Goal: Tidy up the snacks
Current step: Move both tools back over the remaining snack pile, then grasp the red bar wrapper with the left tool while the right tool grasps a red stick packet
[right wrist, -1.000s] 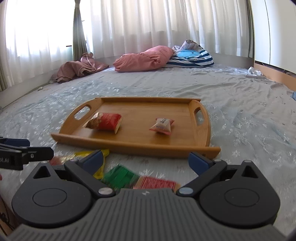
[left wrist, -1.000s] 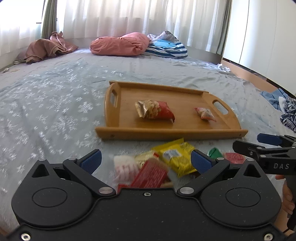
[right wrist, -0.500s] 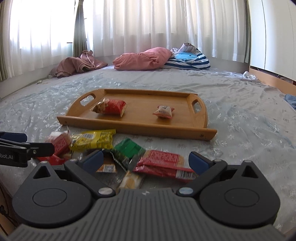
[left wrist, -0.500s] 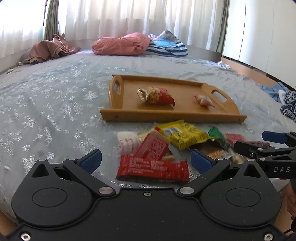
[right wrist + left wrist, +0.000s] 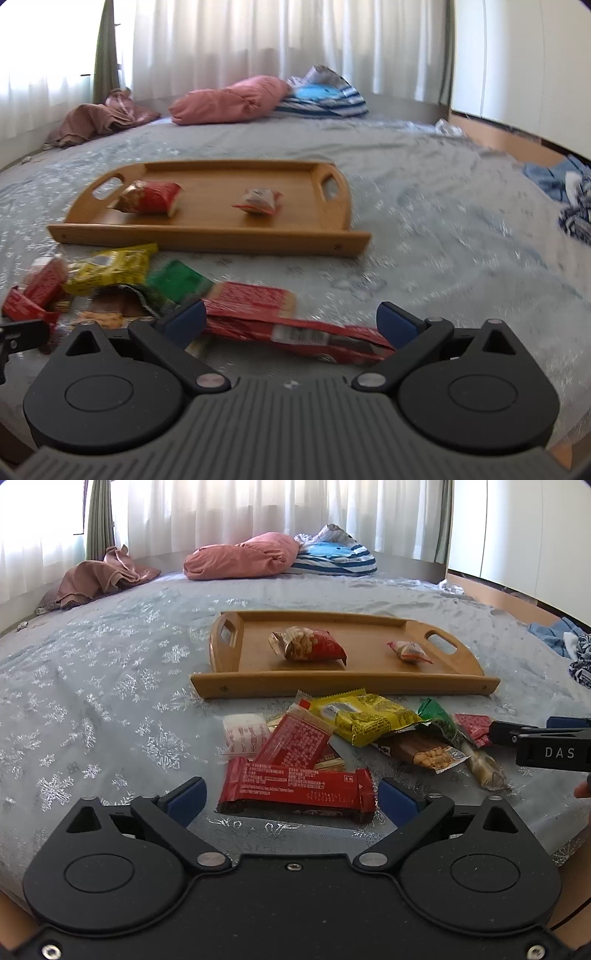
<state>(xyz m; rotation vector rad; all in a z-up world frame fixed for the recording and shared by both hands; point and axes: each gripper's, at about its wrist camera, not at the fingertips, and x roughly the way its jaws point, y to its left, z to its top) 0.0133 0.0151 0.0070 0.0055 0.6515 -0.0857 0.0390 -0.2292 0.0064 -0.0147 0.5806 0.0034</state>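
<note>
A wooden tray (image 5: pixel 343 688) (image 5: pixel 207 240) lies on the bed with a red peanut packet (image 5: pixel 310 648) (image 5: pixel 151 197) and a small red-white packet (image 5: pixel 408 651) (image 5: pixel 256 201) in it. In front of it is a pile of snacks: a yellow packet (image 5: pixel 365 716) (image 5: pixel 110 267), a green one (image 5: pixel 436 716) (image 5: pixel 177 280), a white one (image 5: pixel 243 734). My left gripper (image 5: pixel 290 803) is closing around a long red bar (image 5: pixel 295 790), its pads apart from it. My right gripper (image 5: pixel 291 321) stands open astride a long red packet (image 5: pixel 280 321).
The grey snowflake bedspread (image 5: pixel 110 701) runs to the near edge right under both grippers. A pink pillow (image 5: pixel 243 559), a striped cushion (image 5: pixel 332 559) and brown cloth (image 5: pixel 96 581) lie at the far end. Blue clothes (image 5: pixel 569 192) sit at the right. The right gripper's fingers (image 5: pixel 517 734) reach in beside the pile.
Both grippers have sunk and drawn back, so the snack pile now lies fully in view between the jaws. The left jaws have narrowed a little. The right view has swung rightward.
</note>
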